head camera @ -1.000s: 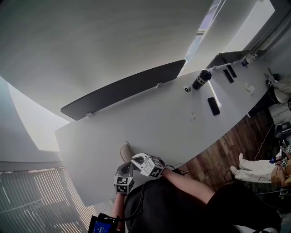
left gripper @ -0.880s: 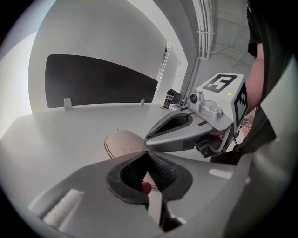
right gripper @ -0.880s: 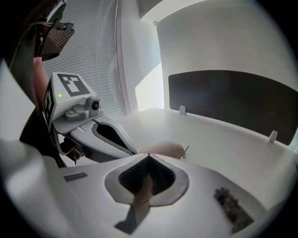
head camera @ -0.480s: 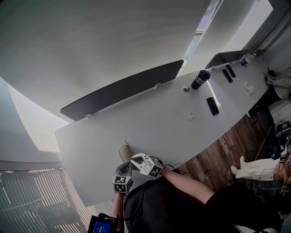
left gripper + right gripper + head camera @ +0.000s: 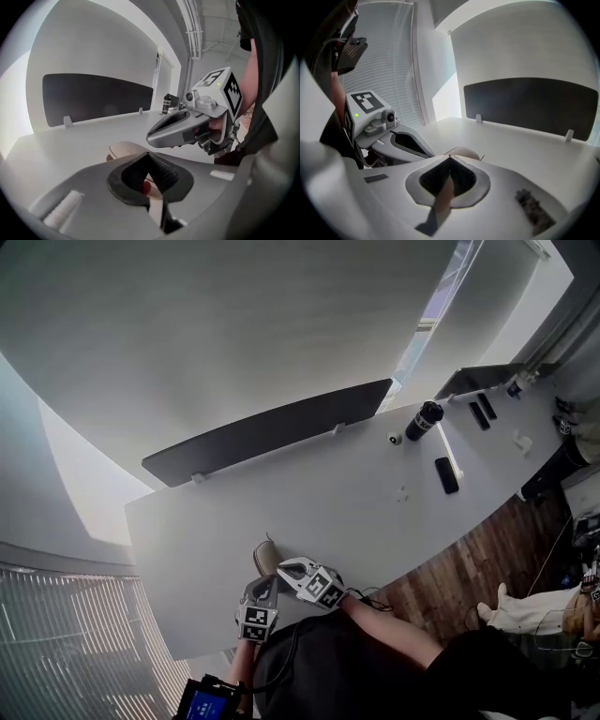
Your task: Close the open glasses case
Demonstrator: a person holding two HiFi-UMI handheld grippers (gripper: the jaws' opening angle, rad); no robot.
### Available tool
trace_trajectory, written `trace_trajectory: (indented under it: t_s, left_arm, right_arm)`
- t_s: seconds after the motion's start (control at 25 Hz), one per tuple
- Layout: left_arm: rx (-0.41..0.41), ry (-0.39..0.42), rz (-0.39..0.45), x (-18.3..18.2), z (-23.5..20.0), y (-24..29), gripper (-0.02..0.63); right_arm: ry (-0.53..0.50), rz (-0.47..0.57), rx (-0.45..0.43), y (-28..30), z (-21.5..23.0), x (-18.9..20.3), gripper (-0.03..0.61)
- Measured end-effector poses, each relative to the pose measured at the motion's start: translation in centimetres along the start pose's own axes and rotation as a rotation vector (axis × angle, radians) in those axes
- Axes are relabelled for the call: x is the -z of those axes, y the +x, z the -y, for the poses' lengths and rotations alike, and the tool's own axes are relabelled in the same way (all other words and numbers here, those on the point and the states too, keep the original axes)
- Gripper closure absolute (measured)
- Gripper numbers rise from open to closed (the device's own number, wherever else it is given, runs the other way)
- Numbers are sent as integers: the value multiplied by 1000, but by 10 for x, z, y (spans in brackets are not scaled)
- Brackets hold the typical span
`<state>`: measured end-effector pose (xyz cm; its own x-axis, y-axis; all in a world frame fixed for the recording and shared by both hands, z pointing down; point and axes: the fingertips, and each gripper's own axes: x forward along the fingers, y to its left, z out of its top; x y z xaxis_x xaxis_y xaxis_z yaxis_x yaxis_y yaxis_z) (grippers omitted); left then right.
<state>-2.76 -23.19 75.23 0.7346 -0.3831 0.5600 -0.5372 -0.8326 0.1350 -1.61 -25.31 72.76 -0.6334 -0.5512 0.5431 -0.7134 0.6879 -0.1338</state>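
Observation:
A beige glasses case point(image 5: 265, 557) lies on the white table point(image 5: 356, 502) near its front edge. It shows as a low rounded shape, and I cannot tell whether its lid is fully down. My left gripper point(image 5: 262, 581) sits just behind the case, and my right gripper point(image 5: 280, 566) sits at the case's right side, both shut. In the left gripper view the case point(image 5: 123, 149) lies just past my left gripper point(image 5: 149, 155), with the right gripper point(image 5: 152, 137) above it. In the right gripper view the case point(image 5: 464, 152) peeks over my right gripper point(image 5: 450, 160), and the left gripper point(image 5: 427, 152) is at the left.
A long black divider panel point(image 5: 272, 432) stands along the table's far edge. Far right on the table are a dark bottle point(image 5: 423, 419) and a black phone point(image 5: 446, 474). Wooden floor point(image 5: 469, 563) lies beyond the front edge. A small blue-screened device point(image 5: 208, 701) hangs near my left arm.
The head view has shifted a little, so the table sits lower and further right in it. Both grippers stay close together at the case.

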Motion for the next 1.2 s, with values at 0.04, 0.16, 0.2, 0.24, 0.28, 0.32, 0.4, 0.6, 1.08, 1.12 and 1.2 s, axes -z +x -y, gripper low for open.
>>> trace_trajectory:
  t_s: [0.04, 0.16, 0.2, 0.24, 0.28, 0.32, 0.4, 0.6, 1.08, 1.12, 1.2]
  left_arm:
    - [-6, 2, 28, -7, -1, -4, 606]
    - [-22, 8, 124, -32, 0, -19, 606]
    - [-29, 7, 154, -43, 1, -26, 606]
    - [-34, 4, 177, -54, 2, -33, 606]
    - [-37, 8, 194, -63, 4, -39, 606]
    - [-38, 19, 210, -70, 6, -45, 606]
    - [-41, 48, 240, -78, 9, -52, 606]
    - [-55, 12, 278, -88, 19, -65, 606]
    - [-30, 71, 317, -98, 34, -83, 606]
    - [-35, 76, 319, -97, 34, -86, 606]
    - [-42, 73, 323, -98, 33, -95, 606]
  right_arm:
    - [1, 36, 9, -7, 1, -5, 574]
    - [2, 120, 48, -36, 1, -17, 574]
    - [-4, 145, 55, -47, -1, -21, 574]
    - [-12, 168, 60, -56, -3, -25, 574]
    - [-14, 186, 66, -65, -5, -28, 574]
    - [-13, 201, 72, -73, -7, -30, 574]
    - [-5, 221, 80, -86, -11, -32, 574]
    - [2, 254, 82, -105, -17, -40, 574]
    - [12, 272, 156, -126, -18, -77, 575]
    - [12, 269, 151, -126, -20, -77, 575]
    - [6, 278, 144, -125, -26, -82, 575]
